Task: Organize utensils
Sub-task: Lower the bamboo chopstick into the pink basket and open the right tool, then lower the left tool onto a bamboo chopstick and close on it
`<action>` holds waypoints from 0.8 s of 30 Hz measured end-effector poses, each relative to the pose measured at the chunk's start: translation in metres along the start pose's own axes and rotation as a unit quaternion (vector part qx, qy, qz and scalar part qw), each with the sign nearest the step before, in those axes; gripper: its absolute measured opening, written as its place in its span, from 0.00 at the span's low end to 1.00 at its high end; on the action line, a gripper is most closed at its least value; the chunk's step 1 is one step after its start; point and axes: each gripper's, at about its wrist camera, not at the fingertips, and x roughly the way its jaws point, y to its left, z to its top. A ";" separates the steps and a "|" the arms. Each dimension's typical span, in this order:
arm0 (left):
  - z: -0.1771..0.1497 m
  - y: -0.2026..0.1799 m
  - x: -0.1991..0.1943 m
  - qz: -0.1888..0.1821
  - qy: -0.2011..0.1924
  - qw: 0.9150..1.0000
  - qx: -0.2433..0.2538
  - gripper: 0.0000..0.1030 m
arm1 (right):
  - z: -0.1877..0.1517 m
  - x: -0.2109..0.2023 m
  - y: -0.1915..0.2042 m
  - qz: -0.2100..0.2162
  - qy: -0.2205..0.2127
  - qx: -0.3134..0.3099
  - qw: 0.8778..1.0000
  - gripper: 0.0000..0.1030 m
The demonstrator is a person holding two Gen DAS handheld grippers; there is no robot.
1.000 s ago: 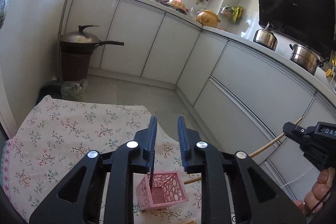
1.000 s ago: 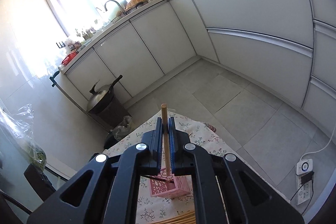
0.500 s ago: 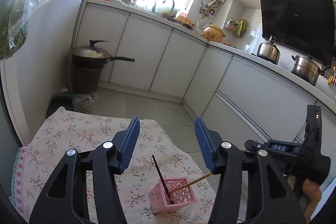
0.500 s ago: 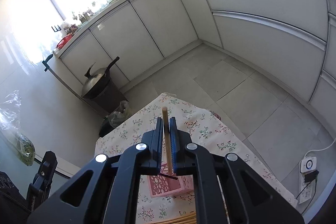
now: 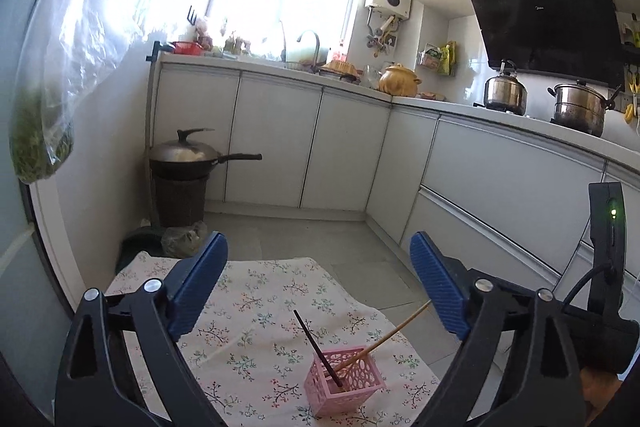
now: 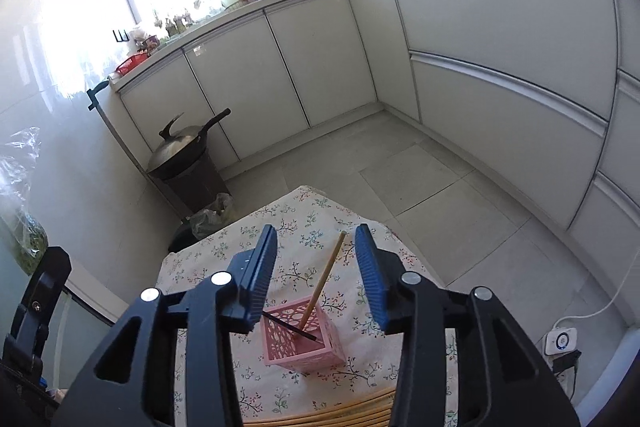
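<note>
Kitchen, floral counter (image 6: 280, 227) | pink basket (image 6: 304, 343) at 6 o'clock, two chopsticks inside | left tongs (image 5: 316, 283) and right tongs (image 6: 316, 267) both opening, nothing gripped | withdraw straight, probably clearing the wooden chopstick (image 6: 324, 279).

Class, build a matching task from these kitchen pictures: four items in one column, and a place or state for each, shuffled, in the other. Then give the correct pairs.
Items:
1. wooden chopstick
2. black chopstick
3. wok
4. clay pot

Places or states:
A. on the counter, in the corner
B. on a dark bin on the floor
C. in the pink basket, leaning toward the left wall
D. in the pink basket, between the opening right tongs, untouched

Pairs: 1-D, 2-C, 3-B, 4-A
</note>
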 end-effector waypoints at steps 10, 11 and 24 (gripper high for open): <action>-0.004 0.003 -0.021 0.029 0.003 0.999 0.018 0.93 | -0.020 -0.049 0.008 -0.041 -0.059 -0.042 0.997 0.74; -0.005 0.005 -0.022 0.029 0.007 0.999 0.017 0.93 | -0.022 -0.054 0.008 -0.046 -0.064 -0.044 0.996 0.76; -0.029 -0.005 -0.010 -0.004 0.127 0.989 0.069 0.93 | -0.065 -0.098 -0.026 -0.076 -0.068 -0.055 0.993 0.94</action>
